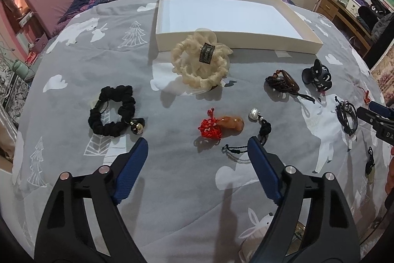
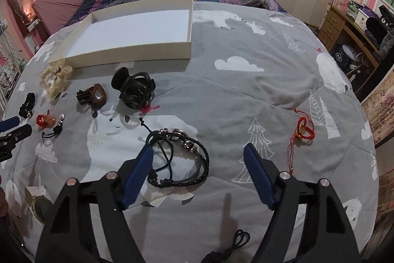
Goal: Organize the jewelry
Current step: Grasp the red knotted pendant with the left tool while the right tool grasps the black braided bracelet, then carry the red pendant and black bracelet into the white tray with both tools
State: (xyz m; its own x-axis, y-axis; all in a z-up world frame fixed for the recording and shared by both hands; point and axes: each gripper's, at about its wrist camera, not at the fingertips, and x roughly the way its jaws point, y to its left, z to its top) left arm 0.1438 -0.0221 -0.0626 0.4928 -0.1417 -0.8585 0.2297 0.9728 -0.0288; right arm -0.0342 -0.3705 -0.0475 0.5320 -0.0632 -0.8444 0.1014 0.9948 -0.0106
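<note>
Both wrist views look steeply down and forward over the bed [image 1: 73, 95], close above it. Left view sits further left, right view further right; both share the white box [image 1: 236, 41], black claw clip [image 2: 134, 90] and leather bracelets [image 2: 182, 159]

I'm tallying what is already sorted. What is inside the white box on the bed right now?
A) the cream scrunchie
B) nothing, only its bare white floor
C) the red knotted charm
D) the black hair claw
B: the white box shows only its bare floor in both views; the cream scrunchie lies on the bedspread against its near wall.
</note>
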